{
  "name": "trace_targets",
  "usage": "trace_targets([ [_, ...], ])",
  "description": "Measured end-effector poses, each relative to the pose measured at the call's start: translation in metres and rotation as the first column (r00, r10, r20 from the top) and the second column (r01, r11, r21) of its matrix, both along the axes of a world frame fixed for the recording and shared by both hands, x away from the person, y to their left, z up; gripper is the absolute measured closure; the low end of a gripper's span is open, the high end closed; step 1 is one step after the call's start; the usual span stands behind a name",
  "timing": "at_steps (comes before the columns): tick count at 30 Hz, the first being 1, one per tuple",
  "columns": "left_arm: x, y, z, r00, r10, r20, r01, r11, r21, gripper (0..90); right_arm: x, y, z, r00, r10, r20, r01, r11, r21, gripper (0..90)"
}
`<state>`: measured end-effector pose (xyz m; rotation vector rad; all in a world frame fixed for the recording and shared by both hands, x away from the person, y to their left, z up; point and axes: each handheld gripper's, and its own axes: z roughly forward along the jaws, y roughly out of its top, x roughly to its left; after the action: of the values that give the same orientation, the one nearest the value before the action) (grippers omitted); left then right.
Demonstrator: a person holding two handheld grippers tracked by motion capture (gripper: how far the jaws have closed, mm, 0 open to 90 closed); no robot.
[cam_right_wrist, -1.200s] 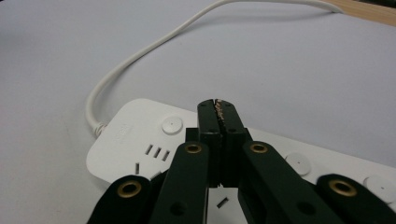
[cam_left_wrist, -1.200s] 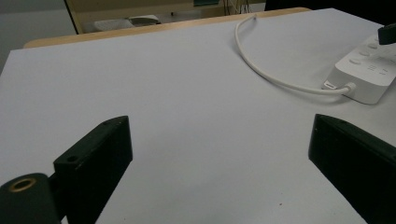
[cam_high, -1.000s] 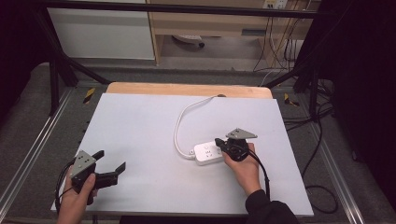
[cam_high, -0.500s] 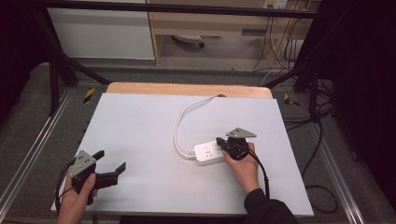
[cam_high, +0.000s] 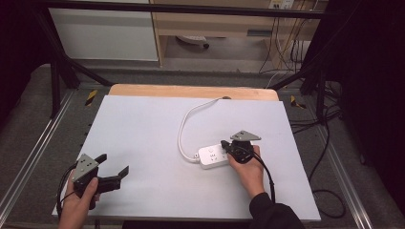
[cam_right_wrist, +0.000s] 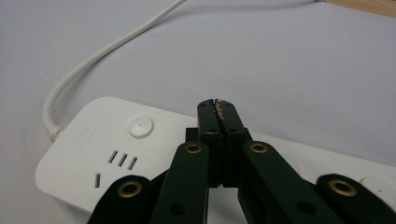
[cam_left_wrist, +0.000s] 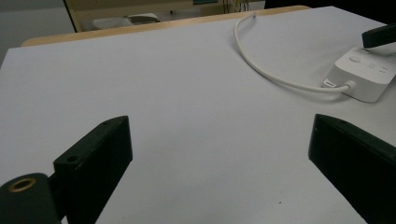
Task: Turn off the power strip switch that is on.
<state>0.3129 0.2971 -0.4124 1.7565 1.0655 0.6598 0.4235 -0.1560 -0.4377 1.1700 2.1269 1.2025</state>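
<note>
Right gripper (cam_right_wrist: pixel 218 106) has its two black jaws pressed flat together with nothing between them, the tips poised over the top face of the white power strip (cam_high: pixel 213 156), just past its round button (cam_right_wrist: pixel 141 126); whether the tips touch the casing I cannot tell. That strip lies flat on the white table (cam_high: pixel 143 129), right of centre, its long axis running left to right with a slight tilt in the high view. Its white cord (cam_high: pixel 184 129) leaves the left end and curves toward the table's far edge. Left gripper (cam_high: pixel 113 168), near the front left corner, has its jaws spread wide over bare table, well apart from the strip.
</note>
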Motion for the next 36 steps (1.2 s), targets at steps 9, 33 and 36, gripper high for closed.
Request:
trace_targets([
  [9,-0.0001,0.0001,0.0001,1.0000,0.000,0.000,0.000,1.0000,-0.001,6.2,0.0002,0.0007,-0.0008,1.0000,-0.002,-0.005,0.002,1.000,-0.007,90.0],
  [33,-0.0004,-0.0006,0.0003,1.0000,-0.001,0.003,0.001,1.0000,0.000,6.2,0.0014,0.0021,-0.0034,0.9998,0.004,-0.021,-0.004,1.000,-0.014,90.0],
  [36,-0.0004,-0.0009,0.0002,1.0000,-0.003,0.001,0.003,1.0000,0.002,6.2,0.0019,0.0017,-0.0033,0.9995,0.000,-0.031,0.000,1.000,0.000,90.0],
])
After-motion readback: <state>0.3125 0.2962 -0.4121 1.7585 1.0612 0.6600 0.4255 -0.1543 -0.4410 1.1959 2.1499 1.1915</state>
